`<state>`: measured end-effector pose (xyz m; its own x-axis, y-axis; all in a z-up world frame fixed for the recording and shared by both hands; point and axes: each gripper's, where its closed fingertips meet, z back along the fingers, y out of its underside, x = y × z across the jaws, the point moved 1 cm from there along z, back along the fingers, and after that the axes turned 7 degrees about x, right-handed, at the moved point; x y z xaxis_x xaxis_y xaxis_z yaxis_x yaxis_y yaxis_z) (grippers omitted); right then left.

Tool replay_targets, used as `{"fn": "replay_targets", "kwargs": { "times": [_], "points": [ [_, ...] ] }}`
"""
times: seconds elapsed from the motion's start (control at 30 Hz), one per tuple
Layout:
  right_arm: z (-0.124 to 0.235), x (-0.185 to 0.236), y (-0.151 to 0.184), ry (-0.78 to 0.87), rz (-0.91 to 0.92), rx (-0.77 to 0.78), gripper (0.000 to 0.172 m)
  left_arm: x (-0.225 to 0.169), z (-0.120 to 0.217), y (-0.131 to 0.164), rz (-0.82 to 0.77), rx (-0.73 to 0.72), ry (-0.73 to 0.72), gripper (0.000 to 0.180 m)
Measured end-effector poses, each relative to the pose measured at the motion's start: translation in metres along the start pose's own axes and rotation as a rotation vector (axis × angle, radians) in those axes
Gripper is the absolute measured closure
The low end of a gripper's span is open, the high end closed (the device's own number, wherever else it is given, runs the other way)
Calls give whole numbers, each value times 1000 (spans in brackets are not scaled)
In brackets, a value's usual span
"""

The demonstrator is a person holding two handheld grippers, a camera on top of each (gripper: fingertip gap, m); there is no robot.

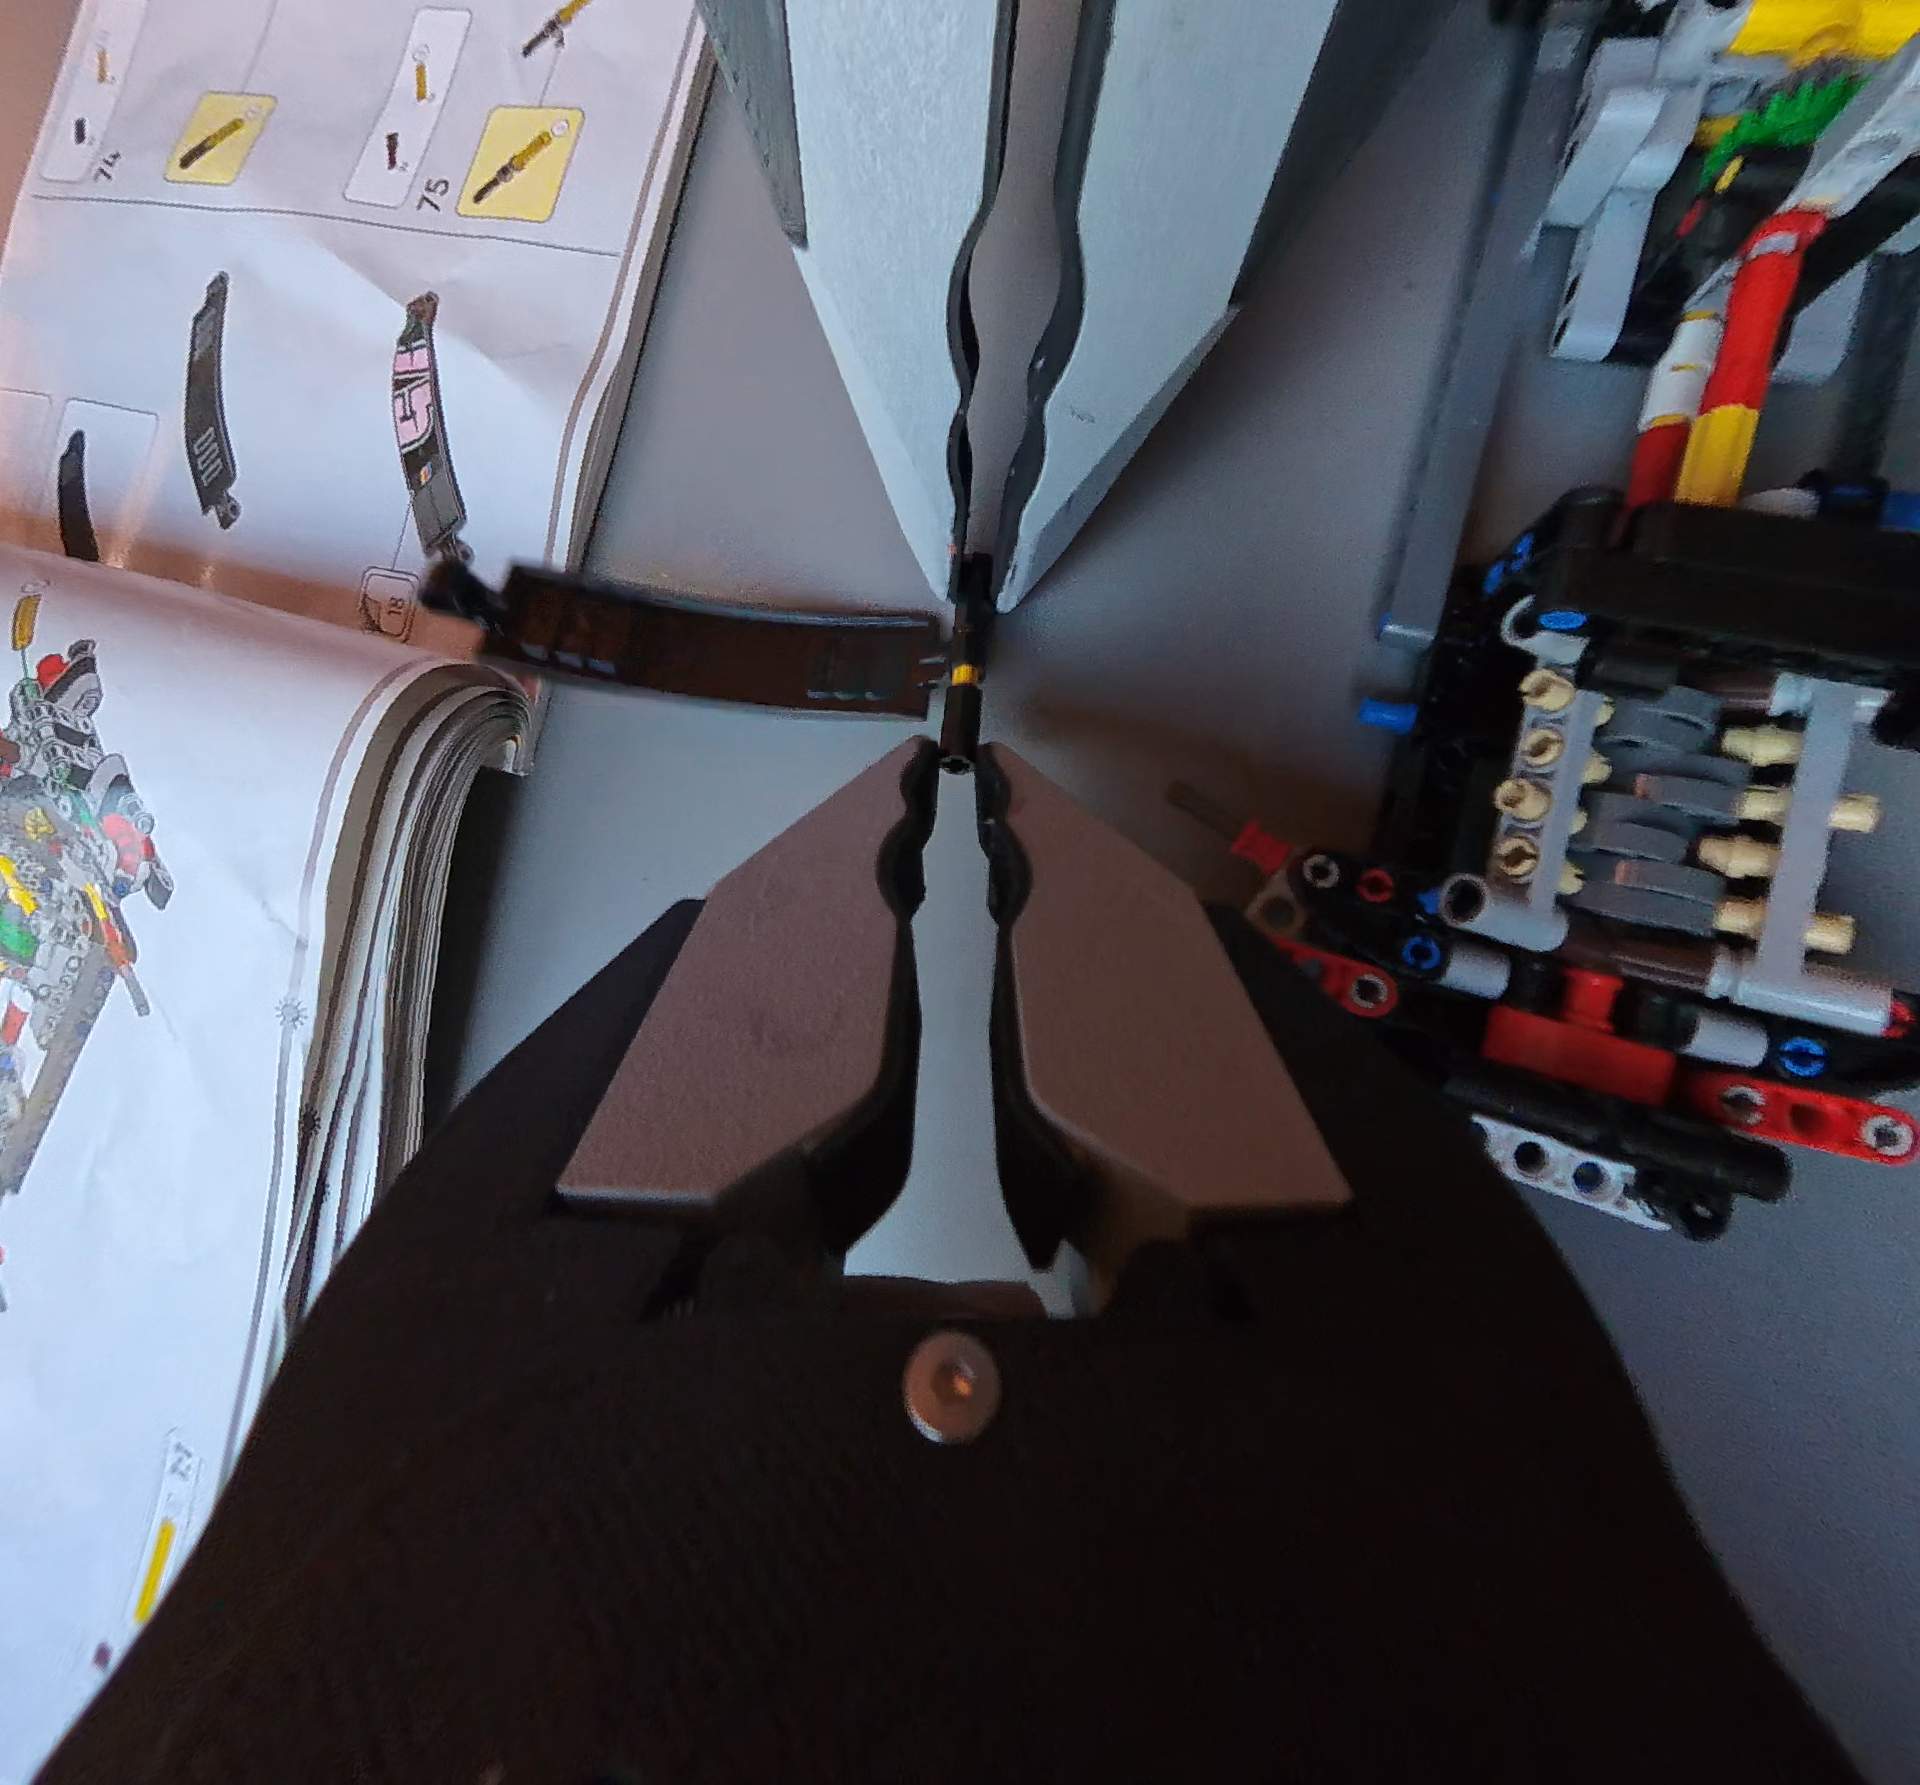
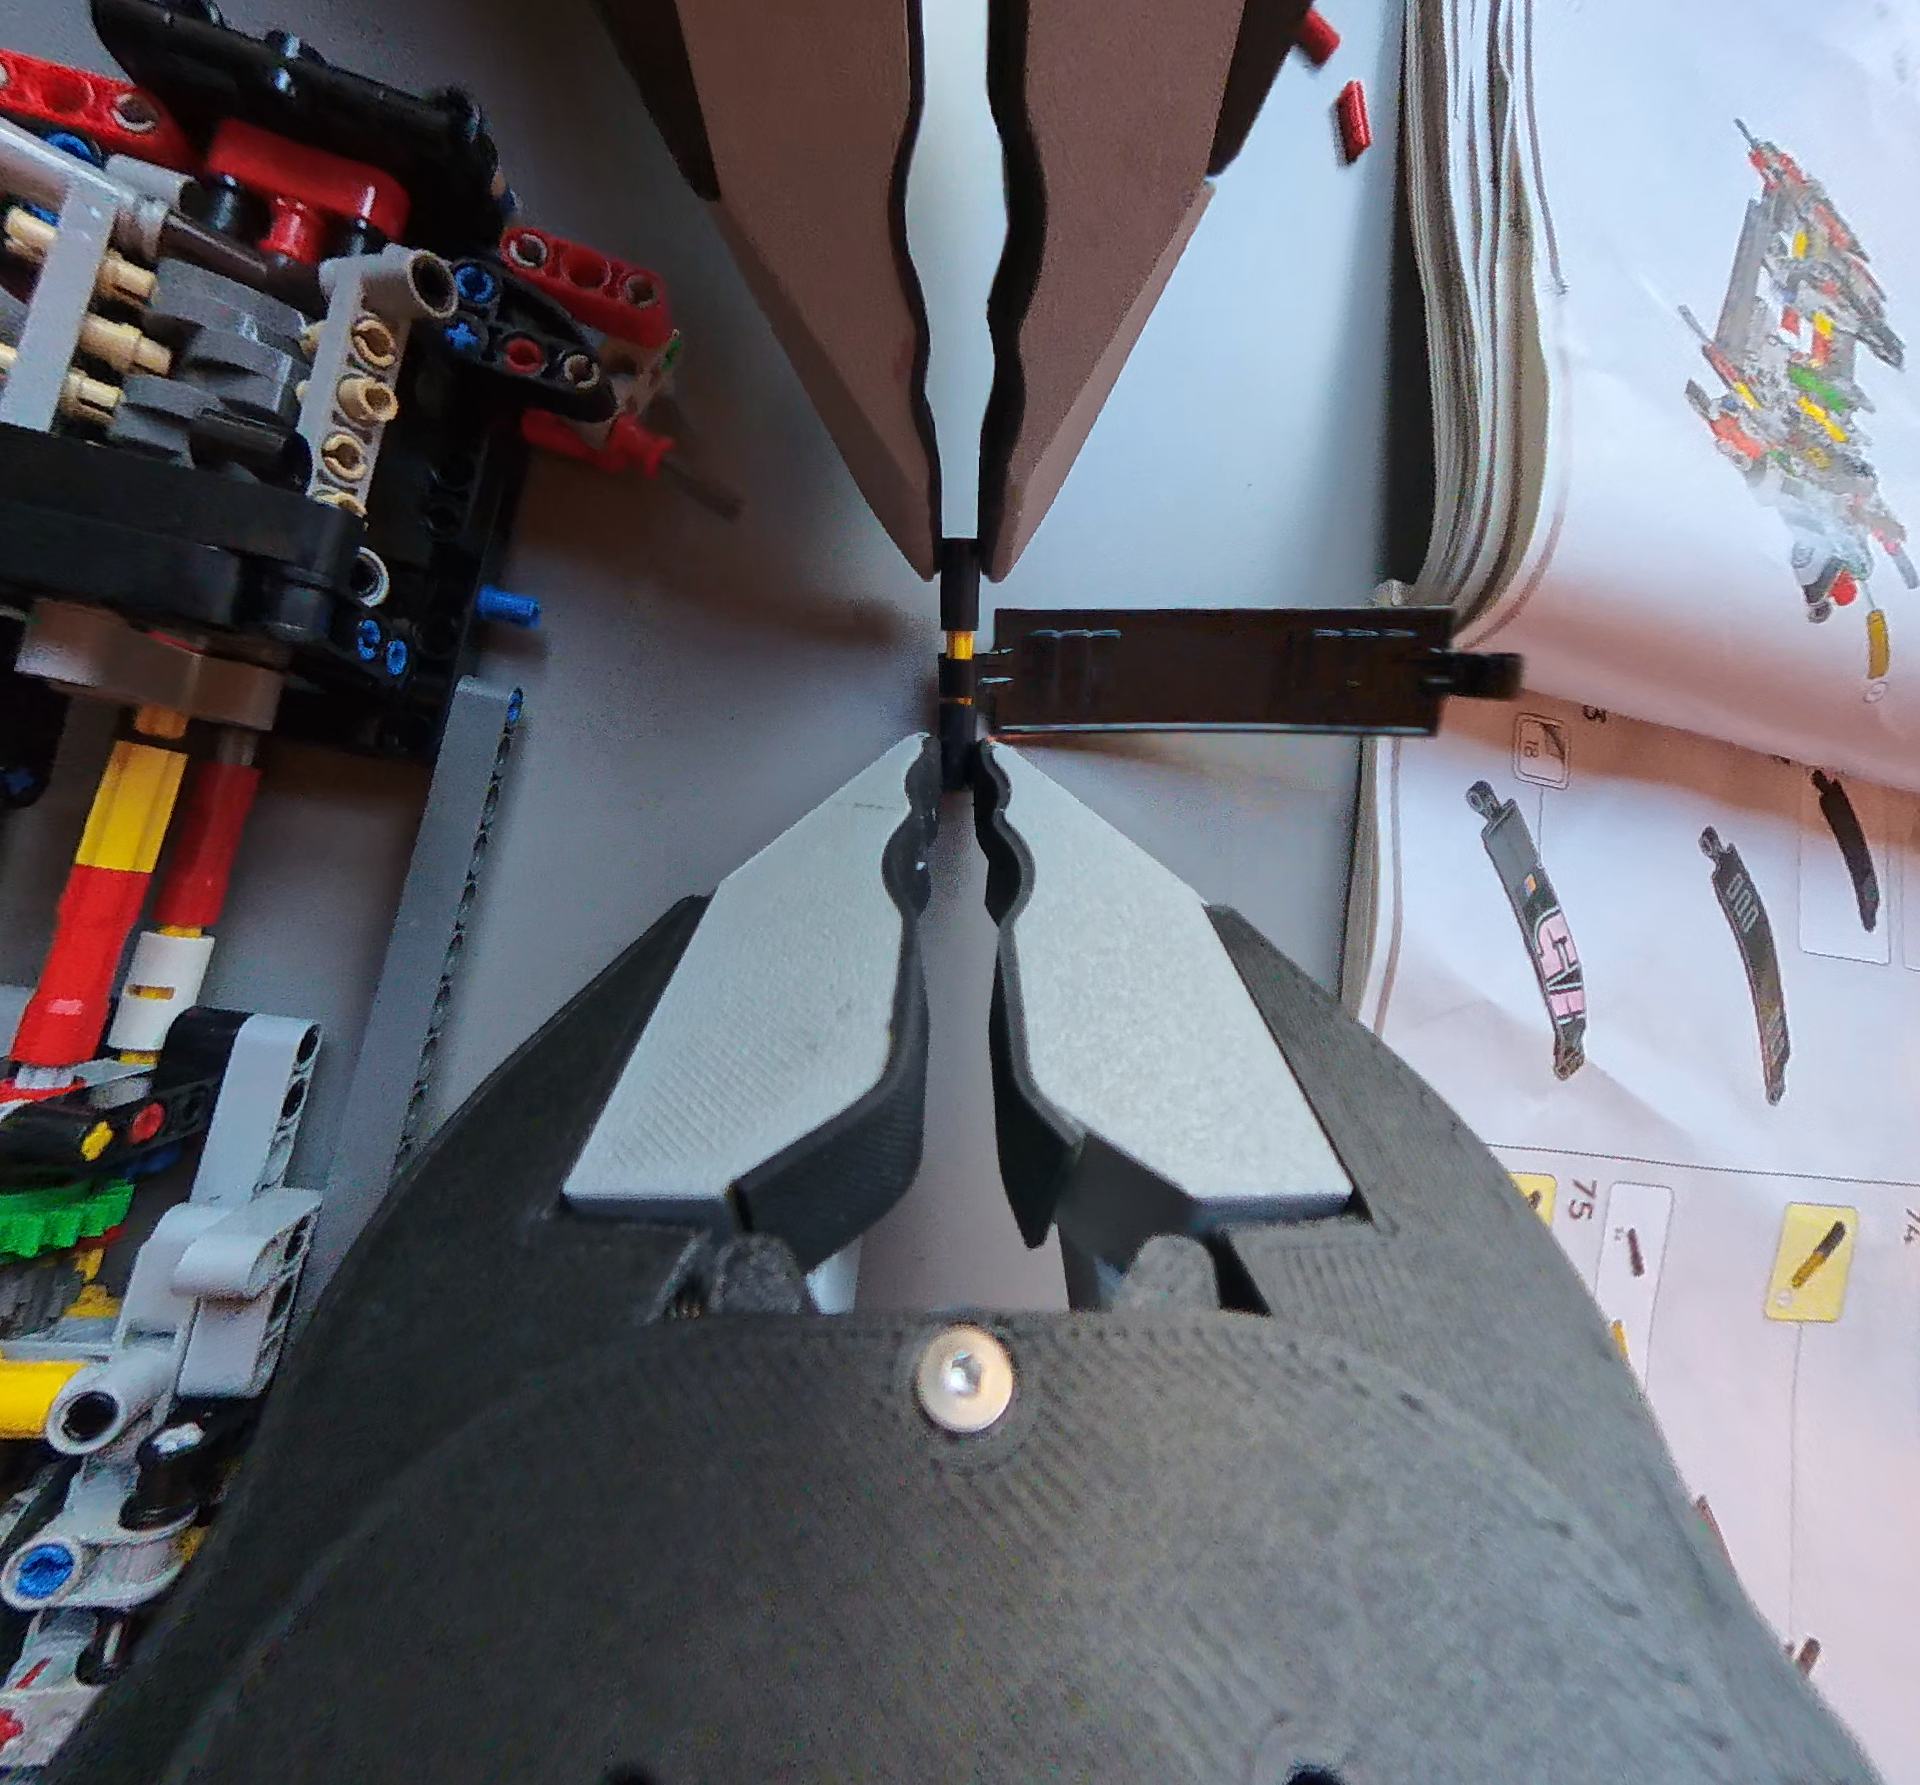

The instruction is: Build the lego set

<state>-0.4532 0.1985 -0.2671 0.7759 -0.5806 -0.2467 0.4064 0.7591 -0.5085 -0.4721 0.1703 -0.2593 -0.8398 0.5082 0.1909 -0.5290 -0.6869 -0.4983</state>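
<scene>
Thing in the middle: a thin black rod (image 2: 958, 655) with a small yellow band. It hangs in the air above the grey table (image 2: 727, 634), between the two grippers.
Which way it lies: the rod's long side runs straight from one gripper to the other. Each gripper has one end of it, so neither is nearer.
How it looks: mostly black, very slim, with a hole showing at the end that faces the left wrist camera. A long flat black panel (image 2: 1216, 670) sticks out sideways from it, joined near the yellow band.
Right gripper (image 2: 958, 764): the grey one. Its jaws are almost closed, and the dark pads (image 2: 920, 800) pinch the near end of the rod.
Left gripper (image 1: 954, 761): the brown one. Its jaws are narrow too, with the rod's other end sitting right at the tips.
Panel's far end: it reaches out over the edge of the open building booklet (image 2: 1662, 904).
On the other side: a big half-built toy model (image 2: 260, 447) made of black, red, grey and yellow parts.
Small bits: two little red pieces (image 2: 1351, 120) lie on the table near the booklet.
</scene>
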Motion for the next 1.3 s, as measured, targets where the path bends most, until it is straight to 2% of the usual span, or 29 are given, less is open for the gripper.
{"fn": "replay_targets", "kwargs": {
  "times": [0.2, 0.73, 1.1, 1.23, 1.3],
  "points": [
    [0, -2, 2, -37, -47, -40, 168, 1, -6, 3, 4, 25, -4, 176],
    [1, -2, 3, -24, 46, -46, 168, 0, -8, 0, -79, 51, 25, 177],
    [1, -2, 3, -20, 154, -142, 168, 1, -9, -2, -129, -13, 102, 177],
    [1, -2, 4, -28, 109, -156, 168, 3, -10, -2, -87, -23, 153, 177],
    [1, -2, 4, -13, 100, -151, 168, 2, -10, -3, -81, -15, 117, 177]
  ]
}}
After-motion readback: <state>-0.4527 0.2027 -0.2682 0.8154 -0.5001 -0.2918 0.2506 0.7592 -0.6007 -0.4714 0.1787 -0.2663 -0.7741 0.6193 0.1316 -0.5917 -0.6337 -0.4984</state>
